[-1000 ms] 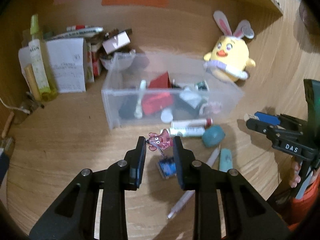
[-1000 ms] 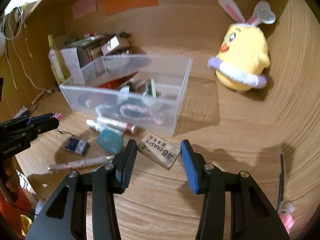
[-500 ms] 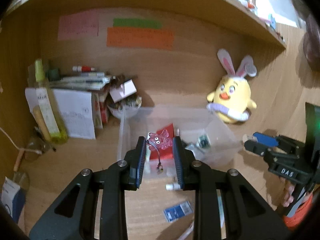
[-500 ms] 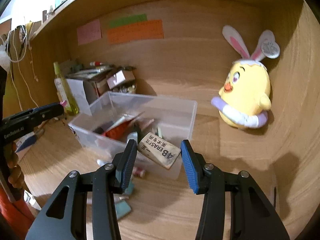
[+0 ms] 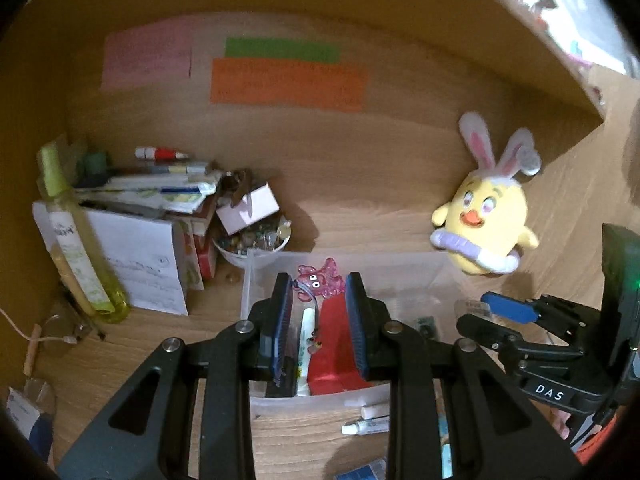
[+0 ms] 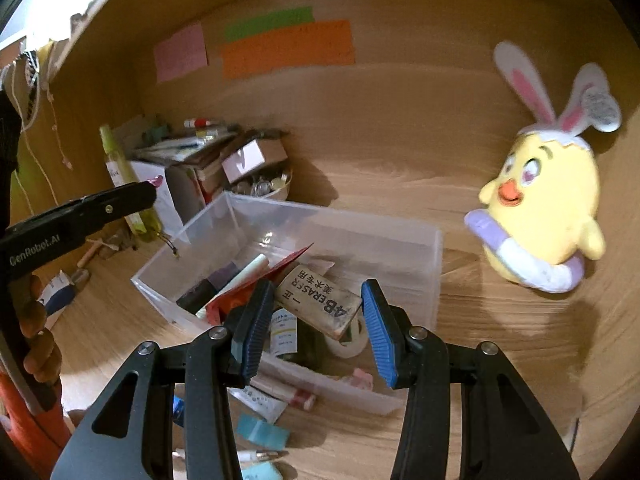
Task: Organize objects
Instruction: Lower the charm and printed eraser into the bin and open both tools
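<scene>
My left gripper (image 5: 318, 286) is shut on a pink translucent charm (image 5: 320, 282) with cartoon eyes; its cord and small pendant (image 5: 316, 342) dangle over the clear plastic bin (image 5: 408, 268). My right gripper (image 6: 318, 306) is shut on a worn 4B eraser (image 6: 316, 298), held above the bin (image 6: 434, 256). The bin holds a red card (image 5: 332, 344), a white tube (image 5: 306, 344) and other small items. In the right wrist view the left gripper (image 6: 148, 196) reaches in from the left, over the bin's left end, with a hand (image 6: 36, 336) below it.
A yellow chick plush with rabbit ears (image 6: 540, 208) sits right of the bin. Stacked boxes, papers, a bowl of beads (image 5: 252, 240) and a green bottle (image 5: 76, 248) crowd the back left. Tubes (image 6: 272, 396), a pen and blue items lie on the wood in front of the bin.
Both grippers rose from near the tabletop and moved forward over the bin, each keeping hold of its item. The loose things on the table slid down out of the middle of view.
</scene>
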Demonstrator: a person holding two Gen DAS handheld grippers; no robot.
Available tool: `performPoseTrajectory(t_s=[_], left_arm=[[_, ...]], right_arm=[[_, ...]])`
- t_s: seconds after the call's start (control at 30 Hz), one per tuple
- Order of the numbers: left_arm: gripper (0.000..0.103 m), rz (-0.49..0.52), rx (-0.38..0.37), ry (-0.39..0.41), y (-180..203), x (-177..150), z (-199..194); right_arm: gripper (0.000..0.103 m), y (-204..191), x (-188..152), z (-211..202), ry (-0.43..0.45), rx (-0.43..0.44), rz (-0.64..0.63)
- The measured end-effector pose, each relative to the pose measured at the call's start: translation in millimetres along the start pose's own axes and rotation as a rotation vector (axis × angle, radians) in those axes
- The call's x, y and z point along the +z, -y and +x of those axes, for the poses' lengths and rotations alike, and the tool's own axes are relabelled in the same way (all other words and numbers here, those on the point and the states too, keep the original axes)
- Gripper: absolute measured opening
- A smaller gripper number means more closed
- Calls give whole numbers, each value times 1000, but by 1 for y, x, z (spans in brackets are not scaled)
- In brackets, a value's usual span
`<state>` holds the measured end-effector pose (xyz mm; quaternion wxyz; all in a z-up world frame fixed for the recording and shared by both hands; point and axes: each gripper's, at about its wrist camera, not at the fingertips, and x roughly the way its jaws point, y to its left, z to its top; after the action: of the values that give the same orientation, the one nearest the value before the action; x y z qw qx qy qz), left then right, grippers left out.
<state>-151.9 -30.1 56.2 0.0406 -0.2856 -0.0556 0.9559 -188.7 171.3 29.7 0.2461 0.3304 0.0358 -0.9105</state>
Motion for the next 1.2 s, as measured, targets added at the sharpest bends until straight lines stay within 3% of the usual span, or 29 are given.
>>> performPoseTrajectory(t_s=[0.2, 0.4, 0.57, 0.63, 0.73, 1.0, 1.2], left_arm=[[27, 2, 34, -93, -7, -11, 39], [27, -43, -9, -188, -20, -23, 69], [27, -17, 6, -194, -15, -26, 70], [31, 2, 17, -183, -10, -26, 66], [52, 45, 45, -147, -1, -26, 55], [88, 87, 43, -77, 13, -27, 18], [92, 68, 24, -81, 12, -41, -4]], right_arm=[[42, -2, -2, 31, -73, 3, -13], [42, 4, -7, 49, -120, -18, -5], [43, 7, -8, 52, -132, -43, -5], [49, 7, -8, 51, -135, -45, -8], [65, 7, -7, 46, -118, -50, -1], [80, 9, -8, 12, -52, -83, -1], [81, 3, -19, -18, -8, -95, -28]])
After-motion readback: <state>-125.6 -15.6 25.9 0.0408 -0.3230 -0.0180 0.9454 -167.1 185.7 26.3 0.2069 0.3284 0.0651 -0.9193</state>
